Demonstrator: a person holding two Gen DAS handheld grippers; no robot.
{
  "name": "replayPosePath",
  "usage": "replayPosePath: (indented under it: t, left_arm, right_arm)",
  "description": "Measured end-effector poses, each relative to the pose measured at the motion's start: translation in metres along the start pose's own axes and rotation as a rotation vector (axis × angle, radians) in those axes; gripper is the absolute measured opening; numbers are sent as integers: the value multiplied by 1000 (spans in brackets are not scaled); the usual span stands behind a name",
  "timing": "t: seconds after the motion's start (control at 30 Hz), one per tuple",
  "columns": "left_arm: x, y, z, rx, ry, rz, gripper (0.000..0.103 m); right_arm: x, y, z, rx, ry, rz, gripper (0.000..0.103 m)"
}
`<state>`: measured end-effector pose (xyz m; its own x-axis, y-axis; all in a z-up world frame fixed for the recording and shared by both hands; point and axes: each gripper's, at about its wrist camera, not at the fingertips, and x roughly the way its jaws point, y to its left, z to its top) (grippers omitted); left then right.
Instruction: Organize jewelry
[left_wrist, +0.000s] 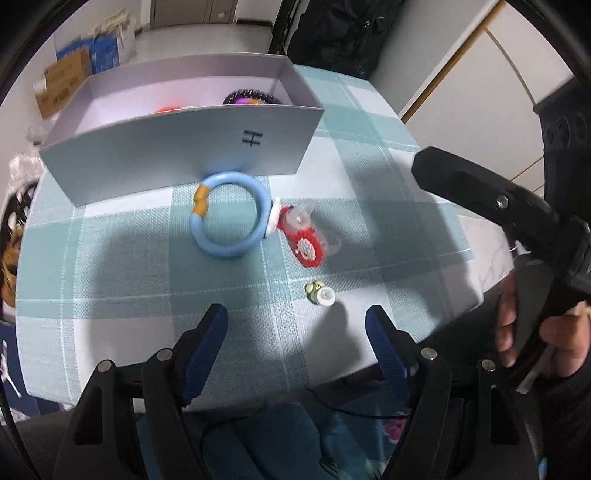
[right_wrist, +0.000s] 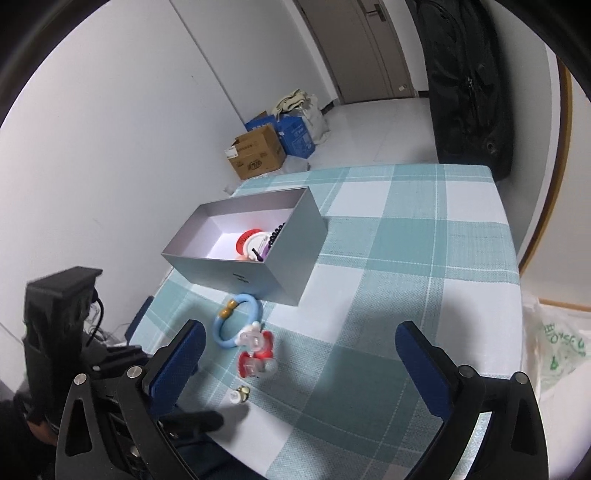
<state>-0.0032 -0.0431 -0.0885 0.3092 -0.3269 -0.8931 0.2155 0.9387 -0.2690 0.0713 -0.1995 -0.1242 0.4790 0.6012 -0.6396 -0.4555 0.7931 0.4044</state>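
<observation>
A grey open box (left_wrist: 177, 151) (right_wrist: 258, 266) stands on the checked tablecloth and holds a red-white item (right_wrist: 249, 240) and a dark beaded bracelet (left_wrist: 253, 96). In front of it lie a blue bangle (left_wrist: 231, 216) (right_wrist: 238, 321), a red and clear hair clip piece (left_wrist: 304, 236) (right_wrist: 256, 352), and a small gold and white earring (left_wrist: 319, 293) (right_wrist: 239, 395). My left gripper (left_wrist: 297, 332) is open and empty just before the earring. My right gripper (right_wrist: 301, 350) is open and empty, above the table to the right of the items.
The table's near edge (left_wrist: 332, 376) runs just under the left fingers. The right gripper's body (left_wrist: 517, 221) hangs at the table's right side. Cardboard and blue boxes (right_wrist: 273, 146) sit on the floor beyond. A plastic bag (right_wrist: 554, 343) lies off the right edge.
</observation>
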Motion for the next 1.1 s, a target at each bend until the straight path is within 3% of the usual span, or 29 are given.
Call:
replayPosePath:
  t: [0.3, 0.43, 0.53, 0.67, 0.73, 0.8, 1.1]
  left_arm:
    - [9, -16, 5, 75, -27, 74, 73]
    - [17, -24, 6, 109, -34, 167, 71]
    - [19, -29, 7, 145, -42, 187, 61]
    - [20, -36, 5, 182, -65, 235, 59]
    - [20, -41, 5, 216, -68, 243, 50]
    - [15, -41, 1, 217, -63, 215, 35]
    - [14, -46, 0, 232, -50, 179, 12]
  right_arm:
    - [-4, -21, -4, 107, 24, -23, 103]
    - [-8, -25, -6, 137, 30, -51, 103]
    - [-10, -29, -8, 164, 36, -89, 103]
    - [-16, -41, -10, 221, 27, -125, 103]
    - [-20, -48, -12, 256, 21, -148, 103]
    - [-22, -55, -13, 297, 20, -157, 103]
    - [-24, -61, -18, 344, 20, -154, 103]
